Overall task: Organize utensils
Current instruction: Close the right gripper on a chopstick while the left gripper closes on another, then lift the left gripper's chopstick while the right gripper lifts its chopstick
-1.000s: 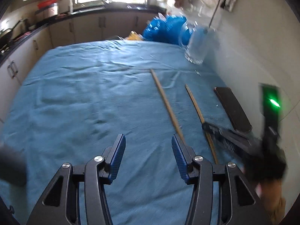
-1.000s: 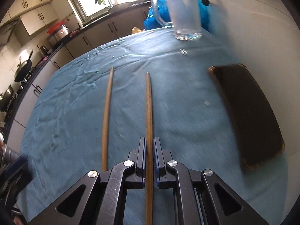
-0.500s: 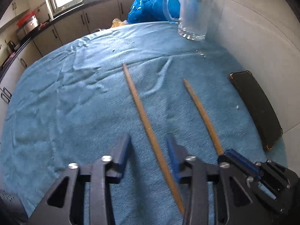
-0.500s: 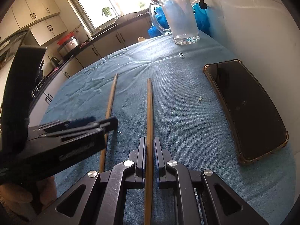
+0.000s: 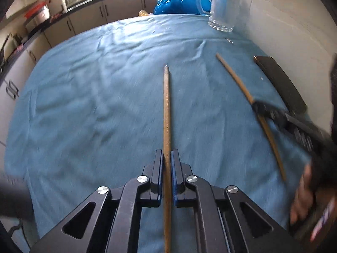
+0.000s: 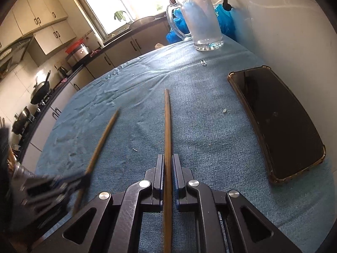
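Two chopsticks are in play, and each gripper now has one. The left gripper (image 5: 167, 158) has just been closing and its blue pads now pinch the left chopstick (image 5: 166, 105), which runs straight ahead over the middle of the blue cloth (image 5: 84, 97) covering the table. The right gripper (image 6: 167, 162) is clamped on the right chopstick (image 6: 167, 126), nearer the wall-side edge, just left of the black phone (image 6: 278, 126). Both sticks are grasped — that much looks done. What is left, I judge, is carrying them to the glass mug (image 6: 200, 23) at the far wall-side corner, which looks empty, though whether it is the intended holder is a guess. Hard to tell: whether either stick has left the cloth. Each stick's near end is cut off below the fingers, and each gripper is smeared by blur in the other's view.
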Motion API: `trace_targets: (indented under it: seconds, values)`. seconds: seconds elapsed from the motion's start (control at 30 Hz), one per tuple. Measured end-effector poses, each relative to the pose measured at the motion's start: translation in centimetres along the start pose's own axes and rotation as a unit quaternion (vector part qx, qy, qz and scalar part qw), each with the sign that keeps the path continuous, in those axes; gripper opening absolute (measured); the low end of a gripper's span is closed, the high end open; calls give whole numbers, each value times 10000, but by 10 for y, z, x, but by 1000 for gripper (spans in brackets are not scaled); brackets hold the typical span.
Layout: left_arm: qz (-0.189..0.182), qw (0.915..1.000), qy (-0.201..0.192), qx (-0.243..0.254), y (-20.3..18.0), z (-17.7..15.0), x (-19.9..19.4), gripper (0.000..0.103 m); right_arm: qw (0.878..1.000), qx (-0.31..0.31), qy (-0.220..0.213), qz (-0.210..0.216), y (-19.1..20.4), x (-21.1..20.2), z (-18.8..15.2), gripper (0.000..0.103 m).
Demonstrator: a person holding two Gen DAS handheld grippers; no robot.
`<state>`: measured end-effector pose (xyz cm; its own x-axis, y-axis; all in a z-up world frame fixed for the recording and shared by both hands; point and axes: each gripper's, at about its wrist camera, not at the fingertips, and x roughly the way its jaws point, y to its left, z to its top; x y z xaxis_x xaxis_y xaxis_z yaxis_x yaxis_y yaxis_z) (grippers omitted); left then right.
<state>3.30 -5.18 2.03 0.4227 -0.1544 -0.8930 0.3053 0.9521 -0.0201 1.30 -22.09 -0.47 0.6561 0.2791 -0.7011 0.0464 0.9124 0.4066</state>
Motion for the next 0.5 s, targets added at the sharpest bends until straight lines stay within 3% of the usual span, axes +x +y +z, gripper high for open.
trace_targets:
  seconds: [0.23,0.5]
  values:
    - [-692,9963,86,-496,34,-55,-28,7,9982,-99,570,-183,10,-7,-4,8]
    - [-1196,9913,146,-536,47,-90,-44,7,9877,-294,1506,-300,14,-49,-52,8]
